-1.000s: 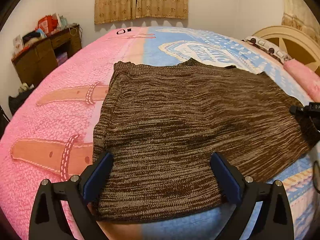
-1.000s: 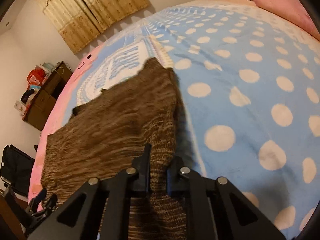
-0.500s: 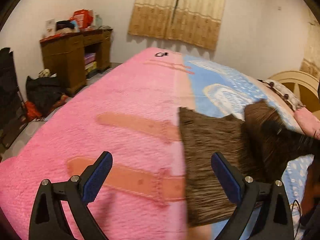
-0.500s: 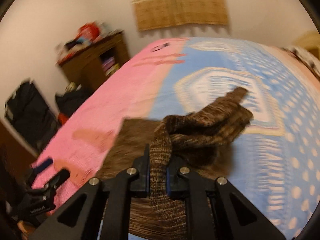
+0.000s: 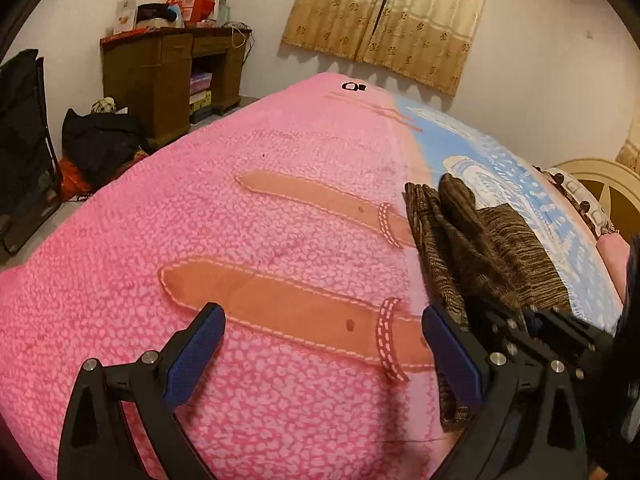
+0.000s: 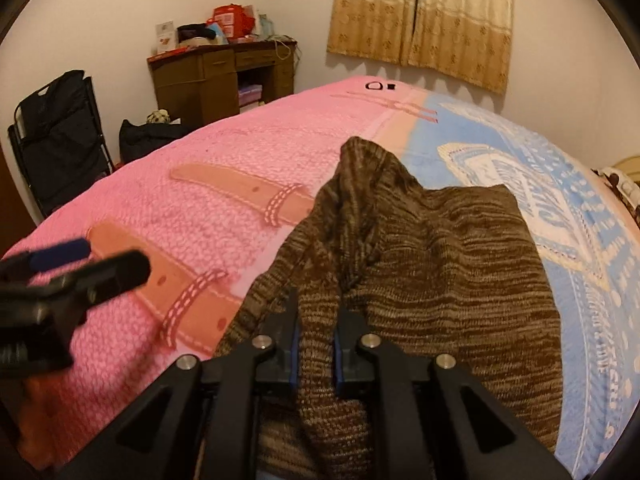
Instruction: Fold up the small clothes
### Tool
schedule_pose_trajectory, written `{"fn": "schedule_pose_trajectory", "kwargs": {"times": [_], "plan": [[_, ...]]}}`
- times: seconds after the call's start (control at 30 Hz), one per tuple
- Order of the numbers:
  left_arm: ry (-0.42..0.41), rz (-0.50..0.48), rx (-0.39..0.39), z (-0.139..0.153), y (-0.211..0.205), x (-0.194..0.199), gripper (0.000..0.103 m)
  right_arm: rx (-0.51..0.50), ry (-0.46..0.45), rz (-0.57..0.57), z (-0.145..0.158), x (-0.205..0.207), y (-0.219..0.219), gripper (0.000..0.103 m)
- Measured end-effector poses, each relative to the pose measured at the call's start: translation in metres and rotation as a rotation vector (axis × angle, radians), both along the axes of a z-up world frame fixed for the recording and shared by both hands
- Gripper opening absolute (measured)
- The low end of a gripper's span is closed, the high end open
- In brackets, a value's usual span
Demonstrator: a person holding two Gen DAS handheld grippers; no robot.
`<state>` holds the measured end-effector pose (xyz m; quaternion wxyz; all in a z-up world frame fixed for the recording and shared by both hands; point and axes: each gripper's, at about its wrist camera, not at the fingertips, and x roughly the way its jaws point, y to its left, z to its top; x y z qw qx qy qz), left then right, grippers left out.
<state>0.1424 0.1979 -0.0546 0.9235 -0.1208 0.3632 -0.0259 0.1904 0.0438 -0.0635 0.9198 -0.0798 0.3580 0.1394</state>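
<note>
The right gripper (image 6: pixel 316 344) was pinching a fold of the brown knit top (image 6: pixel 432 264) tight between its two fingers, with the cloth bunched up and running out in front of them. The left gripper (image 5: pixel 324 348) had its fingers spread wide apart and held nothing; only the pink part of the bed cover (image 5: pixel 240 240) showed between its blue pads (image 5: pixel 196 356). The right blue pad sat just beside the edge of the brown top. In the right wrist view the left gripper (image 6: pixel 76 264) looked blurry, off to the left over the pink cover. The brown top lay on the bed where the pink part met the blue part (image 6: pixel 580 240), and one side of it was folded over the rest, so it looked narrow and lumpy. A second before, the top had been spread out flat and wide, with the left gripper right over its near edge. By this moment the right gripper had carried its side across toward the pink part, and the left gripper had moved off the top. Farther back stood a brown wooden desk (image 5: pixel 168 76) with things piled on it, and tan curtains (image 5: pixel 384 20) hung on the wall.
</note>
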Motion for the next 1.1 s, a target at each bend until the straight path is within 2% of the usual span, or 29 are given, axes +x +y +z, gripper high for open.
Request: {"fn": "schedule_pose_trajectory", "kwargs": {"times": [0.07,0.13,0.17,0.2,0.27,0.37,0.43,0.5,0.57,0.63,0.67,0.7,0.73,0.87,0.93,1.03,1.1], "plan": [[0.003,0.016,0.003,0.001,0.001,-0.001,0.099,0.010,0.010,-0.005,0.005,0.005,0.010,0.020],[-0.003,0.035,-0.012,0.004,0.008,-0.004,0.099,0.120,0.048,0.051,0.015,0.008,0.015,0.026],[-0.007,0.035,-0.051,0.006,0.014,-0.006,0.099,0.196,0.067,0.073,0.018,0.007,0.009,0.034],[-0.006,0.037,-0.061,0.007,0.020,-0.007,0.099,0.253,0.067,0.083,0.022,0.005,-0.001,0.041],[-0.016,0.037,-0.057,0.012,0.024,-0.011,0.099,0.356,0.011,0.035,0.034,-0.010,-0.032,0.042],[-0.036,0.028,-0.037,0.018,0.019,-0.016,0.099,0.405,-0.044,-0.037,0.049,-0.036,-0.079,0.043],[-0.040,-0.002,-0.045,0.020,0.009,-0.018,0.099,0.400,-0.024,-0.059,0.048,-0.052,-0.104,0.041],[-0.028,-0.089,-0.081,0.021,-0.009,-0.021,0.099,0.339,0.006,-0.093,0.039,-0.072,-0.124,0.035],[-0.008,-0.186,-0.101,0.019,-0.029,-0.028,0.099,0.304,0.019,-0.135,0.031,-0.088,-0.141,0.037],[0.007,-0.253,-0.126,0.016,-0.041,-0.035,0.099,0.319,0.028,-0.168,0.026,-0.100,-0.155,0.037],[0.028,-0.279,-0.146,0.011,-0.048,-0.041,0.099,0.337,0.035,-0.179,0.024,-0.106,-0.163,0.041],[0.043,-0.286,-0.157,0.008,-0.051,-0.042,0.099,0.349,0.038,-0.183,0.022,-0.110,-0.169,0.049],[0.075,-0.295,-0.180,0.001,-0.055,-0.044,0.099,0.351,0.040,-0.184,0.022,-0.110,-0.172,0.052],[0.124,-0.274,-0.192,-0.012,-0.062,-0.040,0.099,0.362,0.069,-0.187,0.015,-0.111,-0.176,0.053],[0.112,-0.278,-0.211,-0.009,-0.063,-0.043,0.098,0.364,0.063,-0.178,0.014,-0.114,-0.175,0.053],[0.088,-0.312,-0.166,-0.001,-0.069,-0.051,0.099,0.268,0.026,-0.121,0.017,-0.121,-0.161,0.053],[0.093,-0.336,-0.163,0.002,-0.075,-0.056,0.099,0.214,0.000,-0.101,0.018,-0.126,-0.154,0.053]]}}
